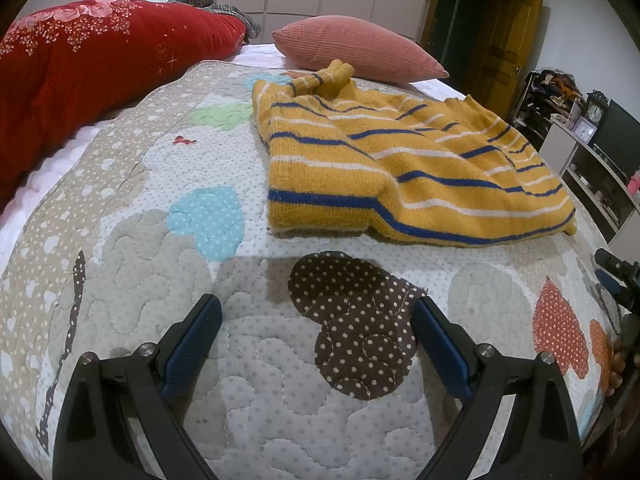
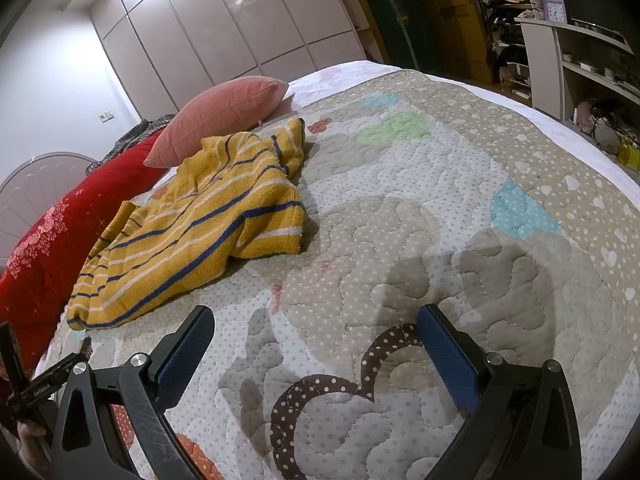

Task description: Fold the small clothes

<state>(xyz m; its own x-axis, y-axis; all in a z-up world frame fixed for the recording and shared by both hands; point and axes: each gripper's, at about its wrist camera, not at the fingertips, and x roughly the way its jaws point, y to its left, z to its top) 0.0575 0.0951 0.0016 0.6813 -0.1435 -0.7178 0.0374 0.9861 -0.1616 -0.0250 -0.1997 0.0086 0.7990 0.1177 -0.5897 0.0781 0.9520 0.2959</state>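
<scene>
Both grippers — left gripper (image 1: 316, 320), right gripper (image 2: 316, 332) — spread wide, empty, hovering over quilt (image 1: 256, 420). Striped sweater (image 1: 384, 168) rumpled, untouched — folding not begun; next: reach farther, pinch near hem.

The bed (image 1: 132, 240) is covered by a quilted, polka-dotted spread with heart patches. On it lies a rumpled yellow striped sweater (image 1: 384, 168) toward the far edge. A pink pillow (image 1: 356, 48) and a red floral duvet (image 1: 92, 60) rest along that far edge.
</scene>
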